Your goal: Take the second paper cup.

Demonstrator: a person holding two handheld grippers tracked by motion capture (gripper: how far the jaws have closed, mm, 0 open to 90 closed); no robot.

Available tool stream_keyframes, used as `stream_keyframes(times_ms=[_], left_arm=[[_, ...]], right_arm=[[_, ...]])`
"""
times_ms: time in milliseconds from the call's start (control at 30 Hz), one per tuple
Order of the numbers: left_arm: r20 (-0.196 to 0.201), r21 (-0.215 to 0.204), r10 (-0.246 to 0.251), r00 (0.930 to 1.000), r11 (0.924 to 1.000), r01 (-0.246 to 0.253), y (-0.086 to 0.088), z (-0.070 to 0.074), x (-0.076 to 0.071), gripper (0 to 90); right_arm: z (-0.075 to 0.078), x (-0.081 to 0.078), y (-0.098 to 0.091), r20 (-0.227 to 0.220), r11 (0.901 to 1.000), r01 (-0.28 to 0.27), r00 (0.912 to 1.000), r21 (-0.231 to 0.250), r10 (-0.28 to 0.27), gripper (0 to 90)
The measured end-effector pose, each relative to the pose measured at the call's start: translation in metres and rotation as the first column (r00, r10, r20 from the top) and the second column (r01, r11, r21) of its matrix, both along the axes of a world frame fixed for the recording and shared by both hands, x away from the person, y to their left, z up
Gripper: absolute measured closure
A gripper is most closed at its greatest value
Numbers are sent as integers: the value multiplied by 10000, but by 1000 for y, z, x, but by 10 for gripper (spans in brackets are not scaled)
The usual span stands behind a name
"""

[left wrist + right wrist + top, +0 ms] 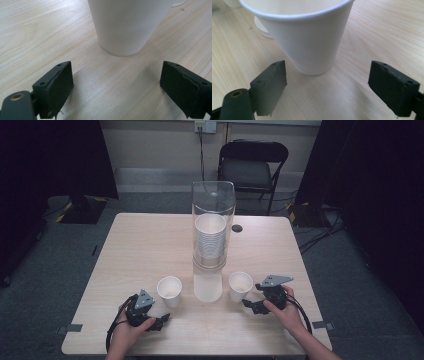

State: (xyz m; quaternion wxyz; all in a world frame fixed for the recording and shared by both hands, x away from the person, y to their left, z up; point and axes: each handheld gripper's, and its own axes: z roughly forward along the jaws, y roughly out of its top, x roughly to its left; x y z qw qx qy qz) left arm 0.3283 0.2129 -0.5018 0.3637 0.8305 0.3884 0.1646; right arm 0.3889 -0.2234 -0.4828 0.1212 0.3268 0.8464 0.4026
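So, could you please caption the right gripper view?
Open right gripper facing an upright paper cup on the wooden table.

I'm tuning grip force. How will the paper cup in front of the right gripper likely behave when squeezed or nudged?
The right cup looks thin-walled and empty, so it is probably very light and would likely dent under a firm squeeze. Its base is narrower than its rim, so a high nudge may tip it. On the smooth table it would likely slide easily.

Light wooden table (140, 245) on grey carpet. Standing on it: a clear tube (213, 210) holding stacked cups, and two single paper cups, left cup (169, 290) and right cup (240, 285), flanking its base.
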Motion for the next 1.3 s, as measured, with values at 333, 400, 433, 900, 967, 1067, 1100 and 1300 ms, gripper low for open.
stream_keyframes(times_ms=[333,400,433,900,967,1067,1100,1300], left_arm=[[0,-4,3,10000,10000,-3,0,0,0,109],[-1,-5,1,10000,10000,-1,0,0,0,109],[-1,-4,0,10000,10000,0,0,0,0,109],[0,-1,1,10000,10000,-1,0,0,0,109],[-1,-2,0,10000,10000,0,0,0,0,109],[-1,-4,3,10000,10000,-3,0,0,0,109],[-1,-4,2,10000,10000,-2,0,0,0,109],[3,-3,3,10000,10000,-3,0,0,0,109]], right_arm=[[5,-6,-16,-71,9999,87,9999,138,-86,149],[5,-6,-19,-93,9999,69,9999,153,-68,149],[5,-7,-23,-69,9999,55,10000,119,-54,149],[-1,-14,-50,-365,9992,365,9987,145,-360,149],[-1,-14,-51,-372,9992,352,9987,179,-345,149],[0,-17,-55,-407,9995,296,9987,108,-292,149],[0,-17,-55,-407,9995,296,9987,108,-292,149],[-1,-19,-62,-454,9993,338,9984,128,-332,149]])
